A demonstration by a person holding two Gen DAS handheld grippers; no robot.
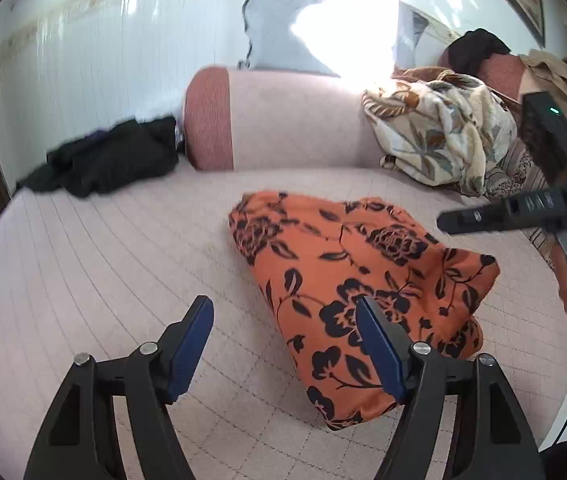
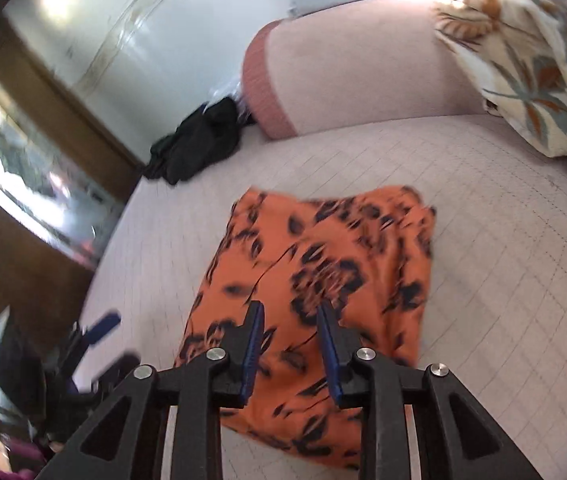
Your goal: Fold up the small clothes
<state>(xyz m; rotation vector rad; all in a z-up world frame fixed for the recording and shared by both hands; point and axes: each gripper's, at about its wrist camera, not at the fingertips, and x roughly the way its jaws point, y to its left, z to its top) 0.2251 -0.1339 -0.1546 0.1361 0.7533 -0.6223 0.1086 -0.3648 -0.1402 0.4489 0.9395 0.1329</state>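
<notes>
Orange floral garment lies folded into a compact, roughly rectangular bundle on the pink quilted bed cover, near the middle of the mattress, free of both tools; looks like a fold is done and it has been let go, so this reads as a late stage for this piece. Fabric is thin and drapey, orange with black rose and leaf print, edges slightly uneven, top layer puffed, a dark seam line running across it. Left gripper hangs just off the bundle's near-left edge, jaws spread wide, blue pads bare, nothing held; the right-hand pad only overlaps the cloth in view, contact can't be confirmed. Right gripper hovers over the bundle's near end, jaws parted a modest gap, nothing pinched between them; right wrist view is motion-blurred. It also shows in the left wrist view at the right edge, with a hand on its handle. Further out: pink bolster at the head, floral blanket heaped to its right, black clothing pile to the left by the wall, likely waiting its turn.
</notes>
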